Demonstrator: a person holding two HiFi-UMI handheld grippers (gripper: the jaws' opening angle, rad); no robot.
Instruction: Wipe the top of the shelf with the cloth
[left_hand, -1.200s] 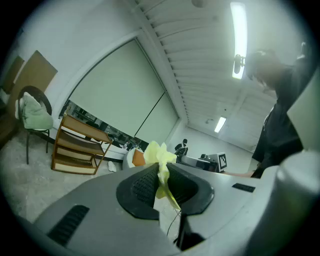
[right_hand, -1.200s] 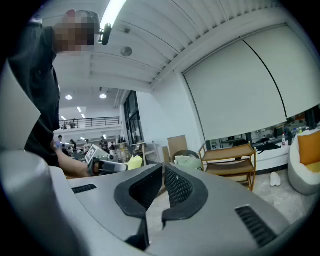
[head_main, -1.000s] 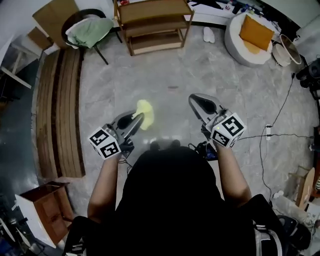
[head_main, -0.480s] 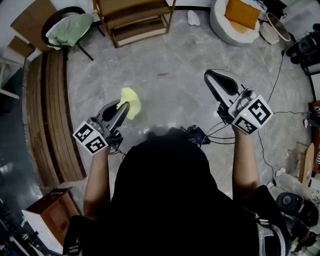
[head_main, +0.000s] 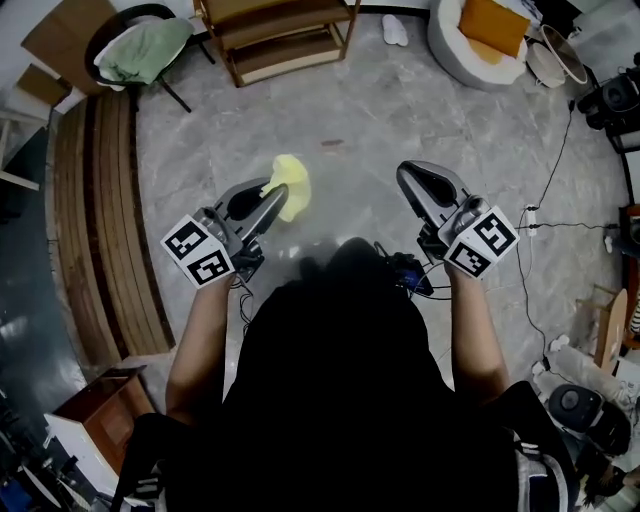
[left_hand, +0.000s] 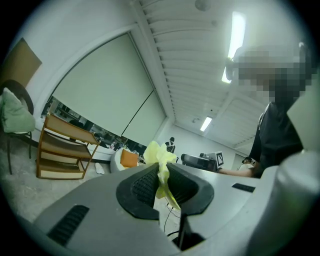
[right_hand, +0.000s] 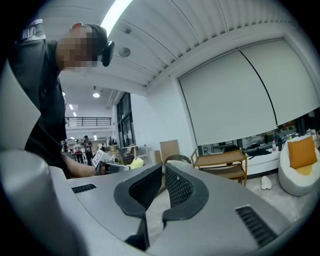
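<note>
Left gripper jaws clamped on cloth, right gripper jaws together

Grey left gripper and right gripper, black-and-white marker cubes, black shirt.

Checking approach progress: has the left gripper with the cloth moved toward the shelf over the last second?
Yes, slightly: the cloth in the left gripper now sits nearer the wooden shelf than before.

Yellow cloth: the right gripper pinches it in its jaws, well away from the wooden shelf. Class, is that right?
No. The left gripper pinches the yellow cloth, as the left gripper view shows; the right gripper holds nothing between its jaws. The wooden shelf does stand well away, across the floor.
</note>
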